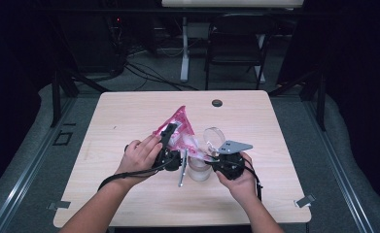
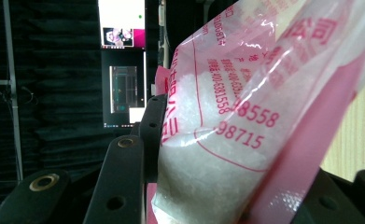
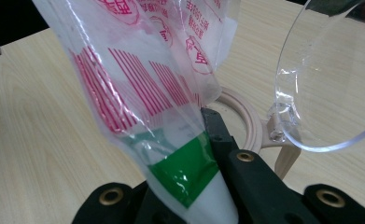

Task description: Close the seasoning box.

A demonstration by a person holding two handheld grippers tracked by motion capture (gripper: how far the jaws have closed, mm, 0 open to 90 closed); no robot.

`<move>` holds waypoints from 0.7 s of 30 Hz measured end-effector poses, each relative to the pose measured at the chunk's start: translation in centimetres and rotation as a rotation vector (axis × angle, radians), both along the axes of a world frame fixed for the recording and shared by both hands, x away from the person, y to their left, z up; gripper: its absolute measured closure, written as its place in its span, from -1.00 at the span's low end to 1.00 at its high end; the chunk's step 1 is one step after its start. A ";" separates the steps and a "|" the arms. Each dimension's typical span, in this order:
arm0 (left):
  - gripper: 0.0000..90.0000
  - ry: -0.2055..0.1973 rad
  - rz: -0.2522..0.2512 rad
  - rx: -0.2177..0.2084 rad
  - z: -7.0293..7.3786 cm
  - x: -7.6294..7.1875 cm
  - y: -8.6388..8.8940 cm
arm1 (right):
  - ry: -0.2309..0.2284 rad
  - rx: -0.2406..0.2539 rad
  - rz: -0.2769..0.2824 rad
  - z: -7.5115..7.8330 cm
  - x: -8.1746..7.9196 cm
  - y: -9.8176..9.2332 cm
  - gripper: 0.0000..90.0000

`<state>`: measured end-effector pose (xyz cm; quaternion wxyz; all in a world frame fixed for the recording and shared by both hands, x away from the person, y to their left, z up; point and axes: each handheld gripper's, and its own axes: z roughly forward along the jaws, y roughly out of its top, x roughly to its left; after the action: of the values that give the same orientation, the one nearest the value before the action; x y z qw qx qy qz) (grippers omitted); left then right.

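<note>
The pink printed bag (image 1: 180,130) of white granules hangs tilted between the two claws, above the table (image 1: 129,111). The left gripper (image 1: 170,145) pinches its fuller part: in the left gripper view the jaws stand partway closed, pressed into the bag (image 2: 227,154) on both sides. The right gripper (image 1: 216,160) is pressed together on the bag's lower corner (image 3: 185,172), near the green patch. Just beyond that claw's tips sits the clear jar (image 1: 198,170), its hinged lid (image 3: 329,79) tipped open and its pale rim (image 3: 245,116) just behind the pinched corner.

This looks like pouring the granules into the jar. To do it well, the right claw should keep the corner over the rim as a spout, while the left lifts the heavy end slowly so nothing spills past the mouth.
</note>
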<state>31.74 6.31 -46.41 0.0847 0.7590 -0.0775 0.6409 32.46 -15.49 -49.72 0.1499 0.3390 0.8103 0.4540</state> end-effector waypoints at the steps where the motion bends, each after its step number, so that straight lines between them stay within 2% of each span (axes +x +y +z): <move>1: 0.41 -0.002 -0.003 0.002 0.0 0.0 0.0 | 0.000 0.000 0.001 0.0 0.0 0.0 1.00; 18: 0.41 -0.002 -0.009 -0.004 0.1 0.0 -0.1 | 0.002 -0.001 0.001 0.0 0.0 0.0 1.00; 21: 0.41 -0.010 -0.015 0.005 0.2 0.0 -0.2 | 0.002 -0.002 -0.001 0.0 0.0 0.0 1.00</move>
<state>31.71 6.16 -46.18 0.0871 0.7555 -0.0852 0.6438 32.50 -15.53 -49.73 0.1499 0.3396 0.8106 0.4530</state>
